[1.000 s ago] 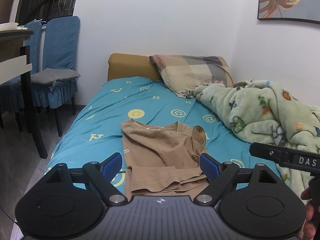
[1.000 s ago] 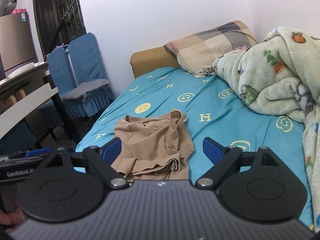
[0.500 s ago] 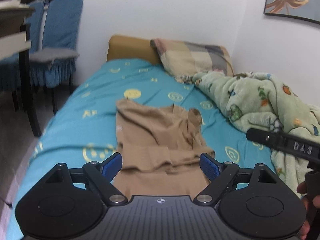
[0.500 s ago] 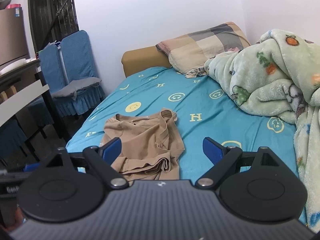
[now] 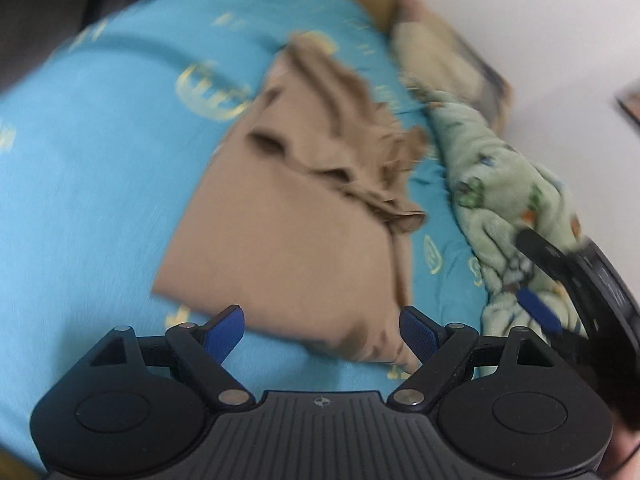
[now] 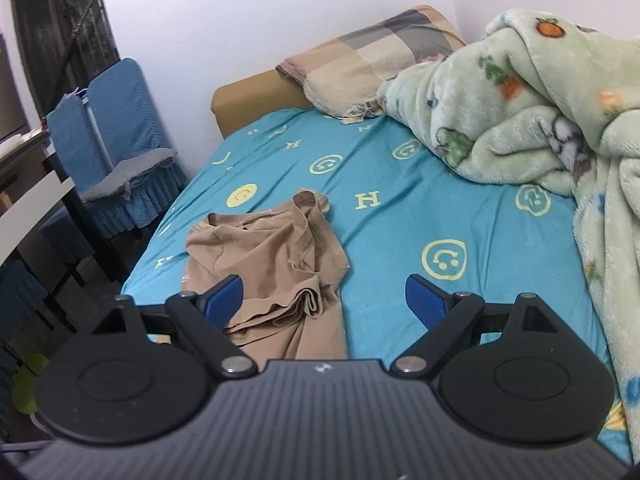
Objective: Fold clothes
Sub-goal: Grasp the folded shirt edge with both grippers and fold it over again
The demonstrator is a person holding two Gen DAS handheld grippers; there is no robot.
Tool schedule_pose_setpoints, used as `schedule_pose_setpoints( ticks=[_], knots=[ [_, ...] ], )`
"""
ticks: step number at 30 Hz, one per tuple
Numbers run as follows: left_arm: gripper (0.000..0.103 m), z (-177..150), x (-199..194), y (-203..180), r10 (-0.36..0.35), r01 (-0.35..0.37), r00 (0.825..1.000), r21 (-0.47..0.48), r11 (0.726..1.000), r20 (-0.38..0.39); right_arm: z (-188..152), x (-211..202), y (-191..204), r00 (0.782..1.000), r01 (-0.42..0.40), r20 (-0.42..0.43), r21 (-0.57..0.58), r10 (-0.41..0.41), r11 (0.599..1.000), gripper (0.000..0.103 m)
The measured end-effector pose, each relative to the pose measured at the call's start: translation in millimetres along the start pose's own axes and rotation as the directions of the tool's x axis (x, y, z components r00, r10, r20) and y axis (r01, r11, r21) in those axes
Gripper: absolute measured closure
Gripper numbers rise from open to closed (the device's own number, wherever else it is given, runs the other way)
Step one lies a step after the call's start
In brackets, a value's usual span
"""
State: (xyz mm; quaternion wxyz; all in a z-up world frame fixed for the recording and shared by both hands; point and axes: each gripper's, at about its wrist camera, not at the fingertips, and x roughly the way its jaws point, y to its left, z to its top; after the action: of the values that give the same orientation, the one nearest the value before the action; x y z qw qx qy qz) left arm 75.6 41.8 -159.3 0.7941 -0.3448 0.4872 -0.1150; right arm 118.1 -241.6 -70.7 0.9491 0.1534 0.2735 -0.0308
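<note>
A tan garment lies partly folded on the teal bed sheet; it also shows in the right wrist view. My left gripper is open and empty, low over the garment's near hem, and its view is blurred and tilted. My right gripper is open and empty, above the garment's near right edge. The right gripper also shows at the right edge of the left wrist view.
A green fleece blanket is heaped on the bed's right side. A checked pillow leans on the tan headboard. Blue-covered chairs and a dark table stand left of the bed.
My left gripper has dropped toward the garment's near hem and tilted, blurring its view. My right gripper has moved a little closer to the bed. Both stay open.
</note>
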Motion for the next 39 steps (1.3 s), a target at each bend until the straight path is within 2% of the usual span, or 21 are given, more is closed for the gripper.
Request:
schedule_pose_setpoints(
  ticks=[3,6,9,10,11,12,14,16,18,20,23,24,25,27,29,31,33,34,36,38,39],
  knots=[
    [0.017,6.1,6.5,23.8,-0.027,0.026,1.0,-0.154,0.988,-0.005,-0.4,0.7,-3.1,1.0,0.002,-0.006,0.017,-0.002,1.0,0.013],
    [0.017,12.8,10.7,43.2,-0.097,0.105,0.994,-0.287,0.952,0.045,-0.3,2.6,-5.4,1.0,-0.003,-0.018,0.043,0.003,0.999,0.013],
    [0.019,17.3,17.5,54.4,-0.12,0.145,0.989,-0.364,0.92,0.089,-0.8,3.9,-7.1,1.0,-0.017,-0.025,0.075,0.019,0.997,0.014],
    [0.024,18.2,18.9,56.9,-0.121,0.152,0.987,-0.378,0.913,0.105,-0.8,4.3,-7.2,0.999,-0.022,-0.028,0.083,0.024,0.996,0.014],
    [0.04,19.1,19.9,59.4,-0.12,0.159,0.985,-0.392,0.906,0.122,-1.1,4.7,-7.1,0.999,-0.026,-0.032,0.091,0.029,0.996,0.014],
    [0.05,19.0,20.3,61.8,-0.117,0.161,0.984,-0.402,0.901,0.132,-1.4,5.4,-7.5,0.999,-0.031,-0.036,0.1,0.034,0.995,0.014],
    [0.09,18.1,20.7,66.4,-0.112,0.163,0.983,-0.419,0.893,0.145,-2.7,6.0,-8.3,0.997,-0.049,-0.047,0.124,0.055,0.991,0.013],
    [0.094,17.1,21.1,71.0,-0.106,0.165,0.982,-0.436,0.884,0.157,-5.6,8.4,-12.0,0.987,-0.129,-0.065,0.195,0.144,0.972,0.013],
    [0.096,16.1,21.5,75.6,-0.1,0.168,0.98,-0.453,0.876,0.17,-11.4,15.9,-16.4,0.961,-0.203,-0.119,0.309,0.25,0.929,0.013],
    [0.096,17.5,16.9,68.7,-0.116,0.193,0.972,-0.414,0.89,0.204,-25.2,28.0,-18.9,0.912,-0.253,-0.19,0.436,0.363,0.863,0.013],
    [0.097,18.9,7.5,57.4,-0.156,0.247,0.95,-0.35,0.904,0.269,-57.0,46.5,-22.7,0.821,-0.224,-0.276,0.65,0.5,0.726,0.013],
    [0.097,19.4,5.1,54.6,-0.167,0.261,0.944,-0.333,0.906,0.286,-69.0,50.3,-24.9,0.8,-0.196,-0.284,0.709,0.529,0.678,0.014],
    [0.097,20.2,3.9,52.7,-0.176,0.272,0.938,-0.323,0.906,0.297,-77.8,52.5,-25.9,0.79,-0.167,-0.292,0.744,0.54,0.647,0.013],
    [0.097,21.5,2.8,50.2,-0.188,0.288,0.931,-0.315,0.905,0.313,-88.1,52.9,-26.6,0.797,-0.121,-0.302,0.769,0.524,0.627,0.014],
    [0.097,21.4,3.7,49.5,-0.191,0.294,0.929,-0.319,0.901,0.318,-91.2,48.5,-29.1,0.834,-0.091,-0.289,0.768,0.469,0.634,0.013],
    [0.097,21.4,3.4,51.6,-0.191,0.297,0.929,-0.327,0.897,0.318,-95.2,45.3,-37.0,0.868,-0.047,-0.272,0.787,0.415,0.615,0.029],
    [0.098,21.2,-1.3,55.6,-0.204,0.313,0.924,-0.334,0.889,0.323,-97.0,45.6,-47.4,0.896,-0.01,-0.258,0.802,0.36,0.598,0.034],
    [0.098,21.8,-1.6,55.4,-0.225,0.336,0.917,-0.335,0.88,0.329,-95.3,47.1,-50.4,0.902,-0.004,-0.259,0.795,0.345,0.607,0.053],
    [0.098,26.0,-3.7,47.6,-0.253,0.359,0.905,-0.296,0.885,0.343,-89.2,48.3,-53.4,0.916,0.003,-0.256,0.773,0.308,0.634,0.081],
    [0.098,31.0,-8.6,36.8,-0.275,0.373,0.892,-0.241,0.896,0.359,-78.6,43.2,-47.4,0.934,-0.042,-0.21,0.74,0.29,0.671,0.089],
    [0.098,32.5,-15.5,32.2,-0.29,0.384,0.882,-0.21,0.899,0.37,-69.9,38.0,-41.6,0.943,-0.076,-0.179,0.704,0.279,0.707,0.09]
  ],
)
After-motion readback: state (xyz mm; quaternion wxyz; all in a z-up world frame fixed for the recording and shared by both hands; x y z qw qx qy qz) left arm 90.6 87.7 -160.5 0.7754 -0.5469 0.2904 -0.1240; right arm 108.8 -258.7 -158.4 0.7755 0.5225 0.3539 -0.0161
